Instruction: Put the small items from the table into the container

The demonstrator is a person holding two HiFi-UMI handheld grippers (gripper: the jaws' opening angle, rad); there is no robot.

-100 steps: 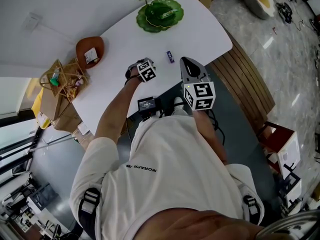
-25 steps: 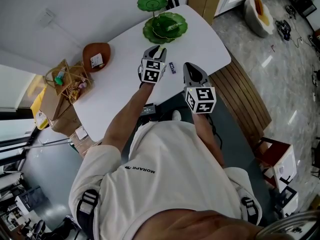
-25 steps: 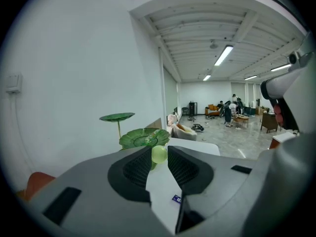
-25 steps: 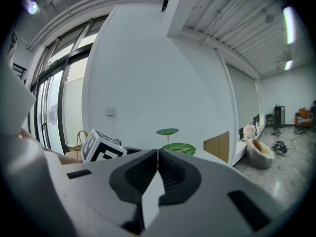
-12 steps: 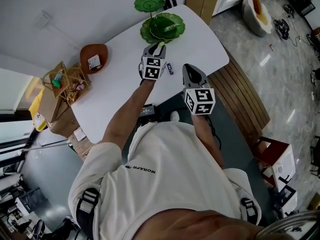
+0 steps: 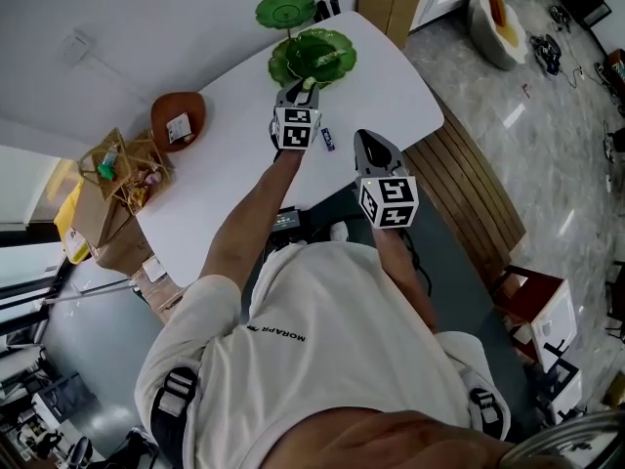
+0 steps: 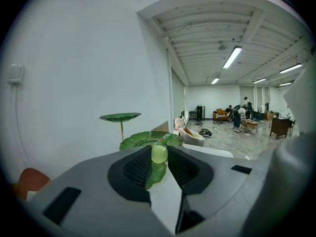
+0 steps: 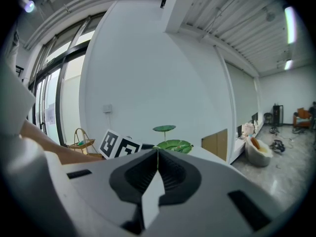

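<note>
Small pale-green ball (image 7: 159, 154): round, pinched between the fingers (image 7: 136, 169) of the left gripper (image 7: 159, 151), at the container's near edge.
Container: glossy green leaf-shaped dish (image 6: 342, 47), upright at the far end of the white worktop (image 6: 225, 164).
Small purple block (image 6: 328, 140): lies flat on the worktop, near the dish but not touching it.

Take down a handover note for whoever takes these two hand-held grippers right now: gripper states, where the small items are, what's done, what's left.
Left hand-held gripper: shut on a small pale green ball, at the near rim of the green leaf dish.
Right hand-held gripper: shut, empty, over the near table edge.
On the table: one small dark blue item between the grippers.
Done: ball picked up; dish contents unclear.
Left: release the ball into the dish, then likely fetch the blue item.
</note>
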